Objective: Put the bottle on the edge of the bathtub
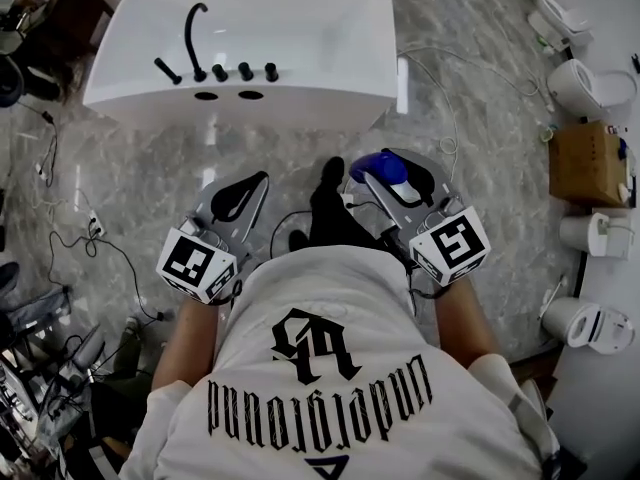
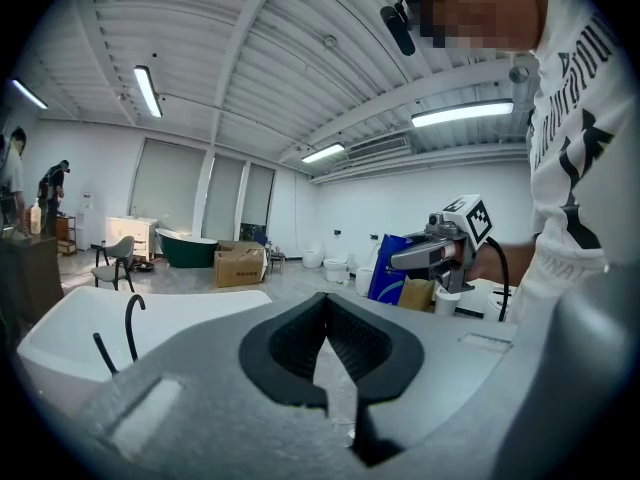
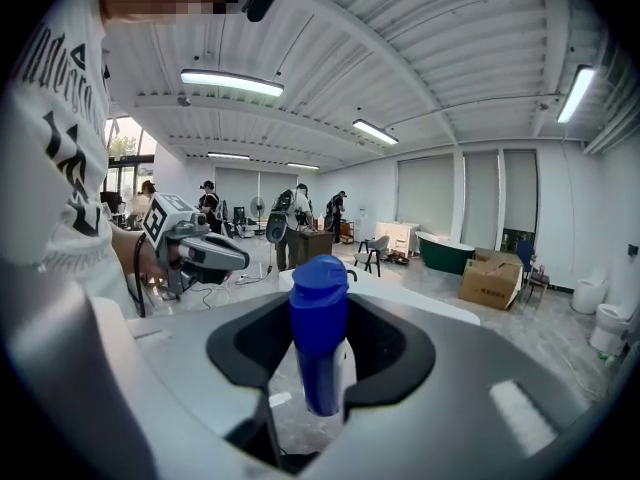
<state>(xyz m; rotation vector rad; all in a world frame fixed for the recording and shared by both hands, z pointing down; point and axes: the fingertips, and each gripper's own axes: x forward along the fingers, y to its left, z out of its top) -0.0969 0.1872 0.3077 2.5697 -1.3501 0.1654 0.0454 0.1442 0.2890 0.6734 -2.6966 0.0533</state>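
Observation:
A blue bottle (image 1: 385, 168) with a white base sits between the jaws of my right gripper (image 1: 375, 166), which is shut on it. In the right gripper view the bottle (image 3: 320, 338) stands cap up between the dark pads. My left gripper (image 1: 258, 178) is beside it at the left, shut and empty; its pads (image 2: 300, 338) meet at the tip. The white bathtub (image 1: 240, 103) lies on the floor ahead of both grippers, with a black faucet (image 1: 192, 28) and knobs on its near rim. From the left gripper view the bottle (image 2: 385, 266) shows in the right gripper (image 2: 400, 258).
Several white toilets (image 1: 590, 323) and a cardboard box (image 1: 585, 163) line the right side. Cables (image 1: 70, 238) run over the marble floor at the left. People stand by a table (image 3: 300, 243) far back in the right gripper view.

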